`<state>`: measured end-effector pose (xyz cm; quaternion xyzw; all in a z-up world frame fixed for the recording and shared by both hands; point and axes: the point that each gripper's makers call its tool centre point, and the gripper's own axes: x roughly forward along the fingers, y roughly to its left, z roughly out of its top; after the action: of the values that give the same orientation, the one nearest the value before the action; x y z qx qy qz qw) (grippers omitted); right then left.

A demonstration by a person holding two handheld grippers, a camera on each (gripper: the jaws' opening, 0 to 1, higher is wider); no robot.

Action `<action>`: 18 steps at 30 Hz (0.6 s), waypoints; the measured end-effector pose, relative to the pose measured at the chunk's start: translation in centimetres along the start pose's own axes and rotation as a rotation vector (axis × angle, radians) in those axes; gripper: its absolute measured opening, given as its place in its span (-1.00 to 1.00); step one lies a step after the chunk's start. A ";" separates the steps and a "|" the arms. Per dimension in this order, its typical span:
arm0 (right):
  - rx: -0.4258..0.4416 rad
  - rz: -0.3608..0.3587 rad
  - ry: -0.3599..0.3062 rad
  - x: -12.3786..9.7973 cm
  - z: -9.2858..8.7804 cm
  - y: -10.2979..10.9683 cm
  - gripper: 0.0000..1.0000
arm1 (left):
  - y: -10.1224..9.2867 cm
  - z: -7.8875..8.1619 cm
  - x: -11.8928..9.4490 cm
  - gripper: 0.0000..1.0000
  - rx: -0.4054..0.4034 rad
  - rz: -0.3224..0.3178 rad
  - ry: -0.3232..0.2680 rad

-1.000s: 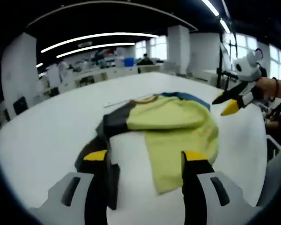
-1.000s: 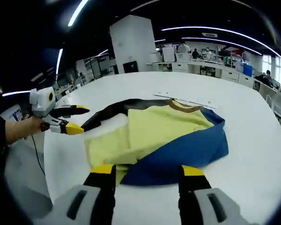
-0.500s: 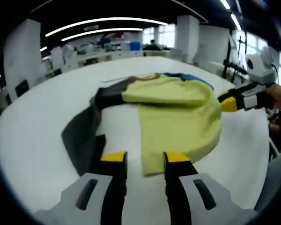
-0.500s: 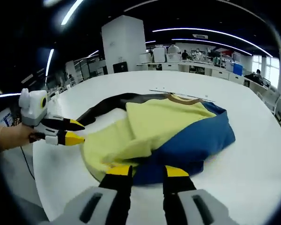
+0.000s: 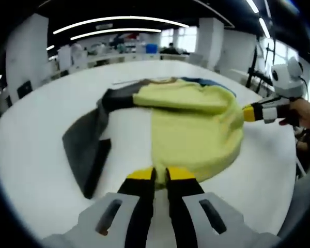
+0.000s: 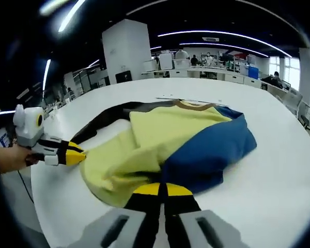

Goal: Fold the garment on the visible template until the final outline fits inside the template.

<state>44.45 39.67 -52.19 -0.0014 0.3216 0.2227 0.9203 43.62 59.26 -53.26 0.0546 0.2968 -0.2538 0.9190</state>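
A yellow garment (image 5: 196,119) with a dark grey sleeve (image 5: 85,144) and a blue side (image 6: 212,150) lies partly folded on the white table (image 5: 36,113). In the left gripper view, my left gripper (image 5: 160,174) is shut on the near yellow hem. My right gripper (image 5: 246,112) comes in from the right, pinching the garment's right edge. In the right gripper view, the garment (image 6: 150,137) spreads ahead. There my right gripper (image 6: 162,189) is shut on the edge where yellow meets blue. The left gripper (image 6: 81,154) grips the yellow hem at the left. The grey sleeve (image 6: 101,124) trails toward it.
A thin pale strip (image 6: 178,99) lies on the table (image 6: 279,170) beyond the collar. A hand (image 5: 302,111) holds the right gripper and another hand (image 6: 5,157) holds the left one. Desks, pillars and people stand far behind the table.
Both grippers have come in to the garment's edge and their jaws have gone from wide open to shut on the fabric.
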 end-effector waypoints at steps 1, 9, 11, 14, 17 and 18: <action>0.003 0.000 -0.004 -0.1 0.1 -0.2 -1.00 | 0.0 0.0 0.1 -0.99 0.002 -0.003 0.001; -0.020 -0.035 -0.042 -2.7 1.6 -2.7 -1.00 | -0.1 0.3 -0.4 -1.00 0.026 -0.014 0.036; -0.016 -0.053 -0.054 -3.4 2.1 -3.7 -1.00 | -0.3 0.5 -0.7 -1.00 0.017 -0.022 0.034; -0.003 -0.062 -0.076 -4.3 2.9 -4.8 -1.00 | -0.6 0.9 -1.1 -1.00 0.001 -0.032 0.029; -0.017 -0.080 -0.082 -5.1 3.7 -6.0 -1.00 | -1.0 1.4 -1.8 -1.00 0.000 -0.037 0.023; -0.010 -0.096 -0.083 -5.5 4.0 -6.9 -1.00 | -1.1 1.6 -2.0 -1.00 -0.002 -0.038 0.018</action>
<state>45.87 31.84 -46.73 -0.0120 0.2818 0.1795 0.9425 42.53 58.80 -50.72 0.0504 0.3061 -0.2705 0.9114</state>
